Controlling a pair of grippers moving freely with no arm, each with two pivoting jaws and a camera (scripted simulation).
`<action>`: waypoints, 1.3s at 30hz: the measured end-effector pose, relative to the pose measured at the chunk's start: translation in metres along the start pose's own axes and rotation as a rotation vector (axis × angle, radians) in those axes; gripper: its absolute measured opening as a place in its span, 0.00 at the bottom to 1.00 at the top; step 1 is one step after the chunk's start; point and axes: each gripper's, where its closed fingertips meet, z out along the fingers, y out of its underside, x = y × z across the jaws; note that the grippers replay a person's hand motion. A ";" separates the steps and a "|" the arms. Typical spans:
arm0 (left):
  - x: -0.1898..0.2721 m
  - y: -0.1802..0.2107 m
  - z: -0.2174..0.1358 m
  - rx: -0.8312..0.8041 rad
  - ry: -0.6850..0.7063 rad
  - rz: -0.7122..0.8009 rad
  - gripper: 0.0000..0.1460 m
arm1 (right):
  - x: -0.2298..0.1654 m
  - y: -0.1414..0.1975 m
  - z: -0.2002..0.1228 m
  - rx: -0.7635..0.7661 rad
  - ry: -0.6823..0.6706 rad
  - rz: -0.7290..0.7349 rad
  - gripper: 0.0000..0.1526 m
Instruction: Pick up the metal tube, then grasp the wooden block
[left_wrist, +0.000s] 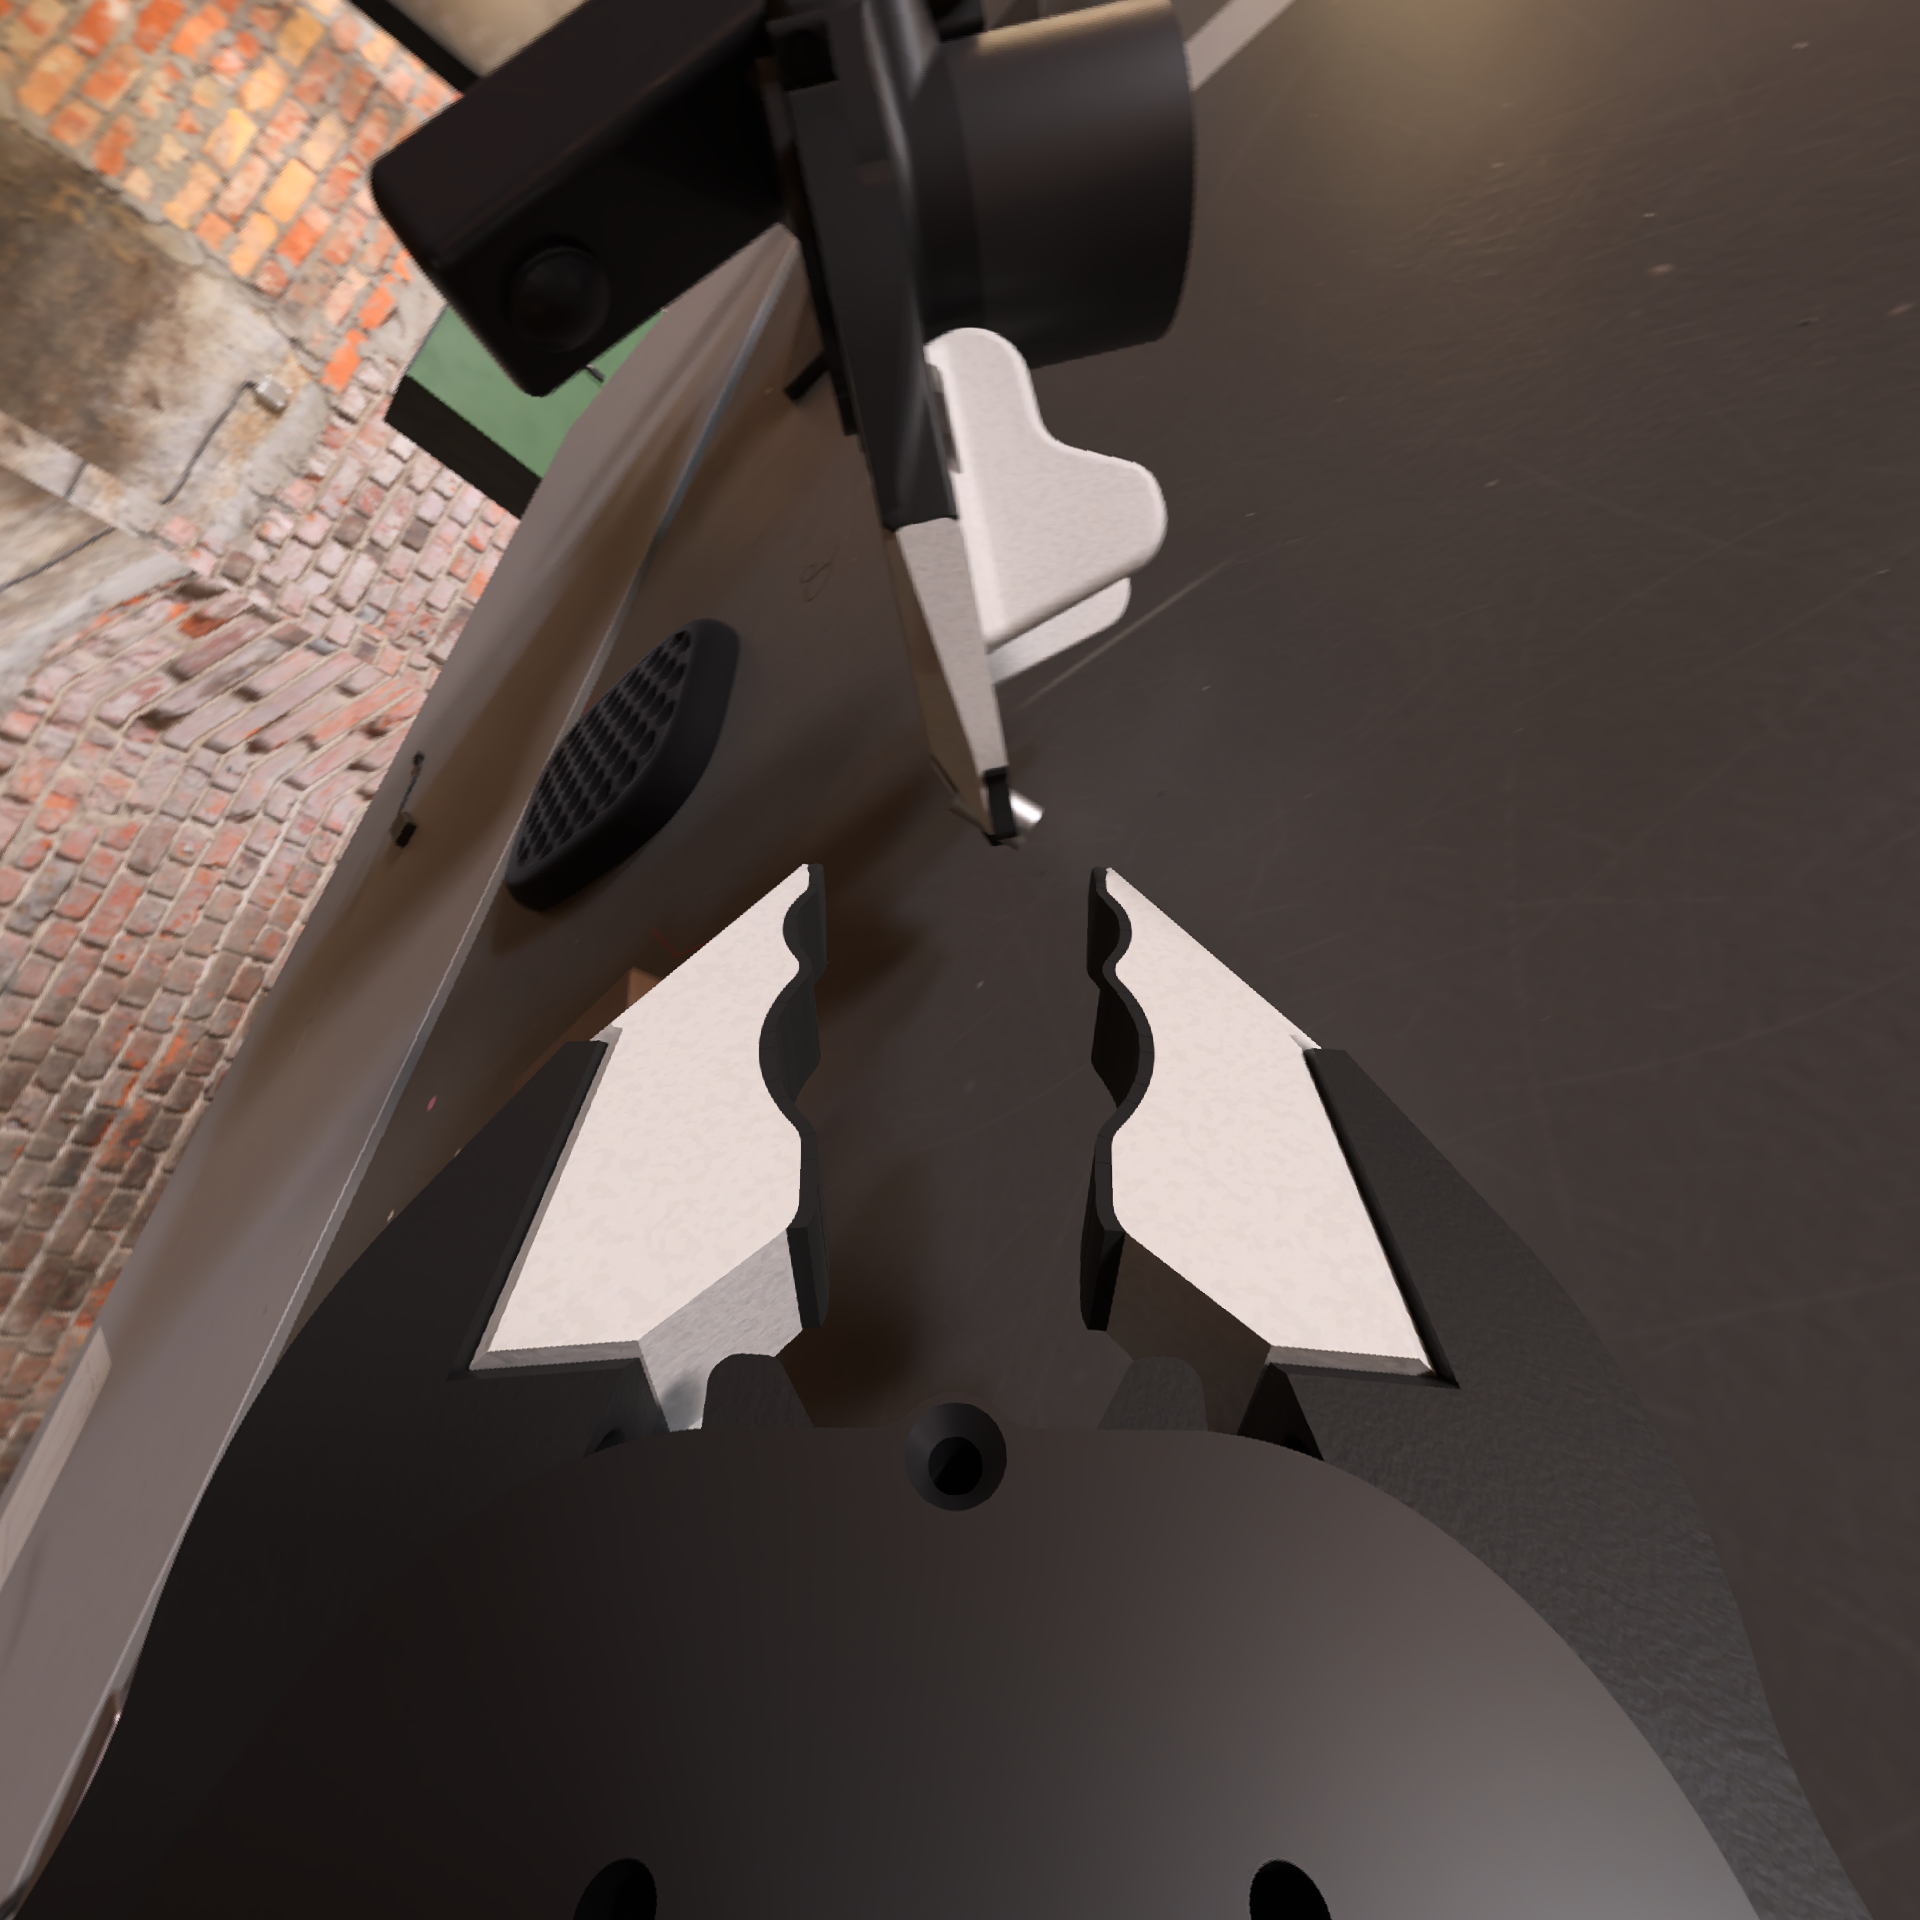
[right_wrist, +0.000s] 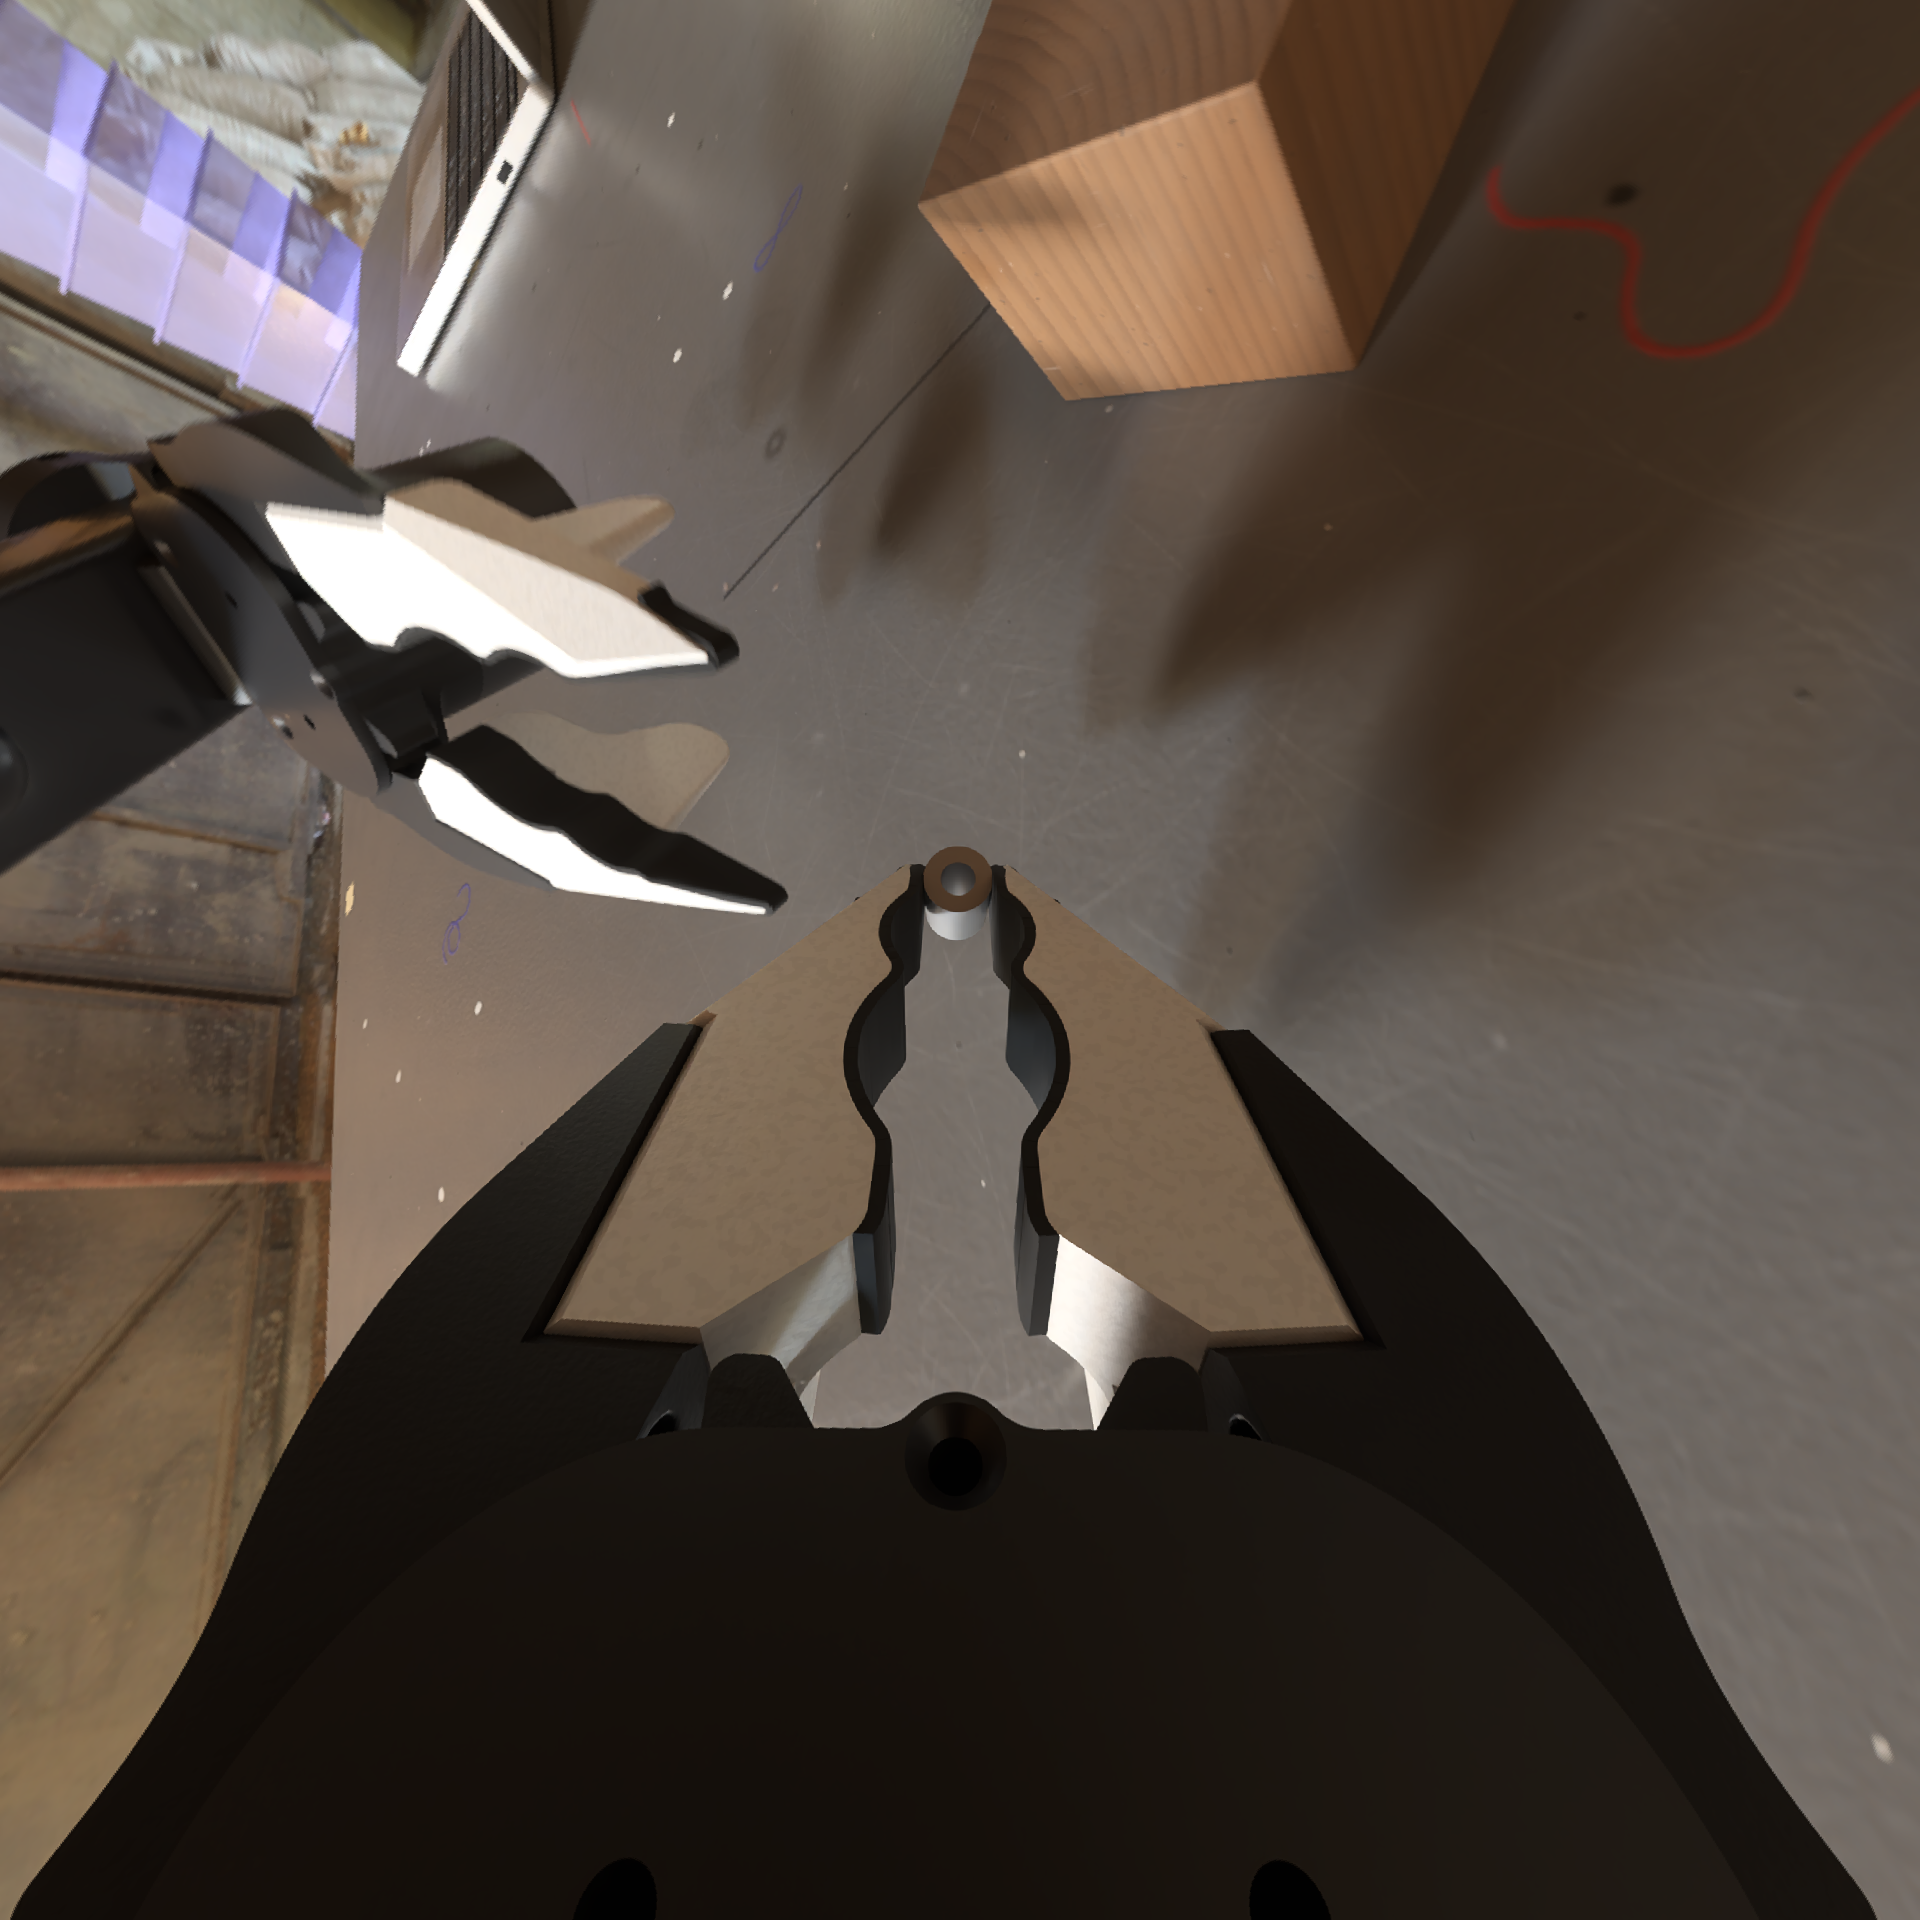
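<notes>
The right gripper (right_wrist: 957, 883) has its two fingers drawn in on the metal tube (right_wrist: 956, 902), a short silver piece with a round hollow end, pinched at the very tips and seen end-on above the grey scratched table (right_wrist: 1455, 935). In the left wrist view the same right gripper (left_wrist: 1000, 821) reaches down from the far top of the scene, and a small silver end of the metal tube (left_wrist: 1027, 809) pokes out beside its fingertips. The left gripper (left_wrist: 956, 883) stands with its fingers well apart and nothing between them, just on the near side of the right gripper's tips; in the right wrist view the left gripper (right_wrist: 753, 774) comes in from the left, spread wide, near the tube but not touching it. The wooden block (right_wrist: 1174, 208) sits on the table on the far side and a little to the right of the tube, well apart from both grippers. A red squiggle (right_wrist: 1662, 281) is drawn on the table to the block's right. A black perforated disc (left_wrist: 623, 769) lies near the table's left edge, and a laptop (right_wrist: 478, 177) lies at the far left.
</notes>
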 end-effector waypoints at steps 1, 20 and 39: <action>0.005 -0.003 0.002 -0.008 0.016 0.012 0.34 | 0.001 0.002 -0.004 0.016 0.006 0.000 0.08; -0.100 0.115 0.035 -0.485 -0.045 -0.516 0.85 | 0.013 0.013 -0.090 0.303 0.075 -0.099 0.08; -0.100 0.107 0.030 -0.431 0.431 -1.005 0.60 | 0.010 0.015 -0.076 0.251 0.079 -0.110 0.08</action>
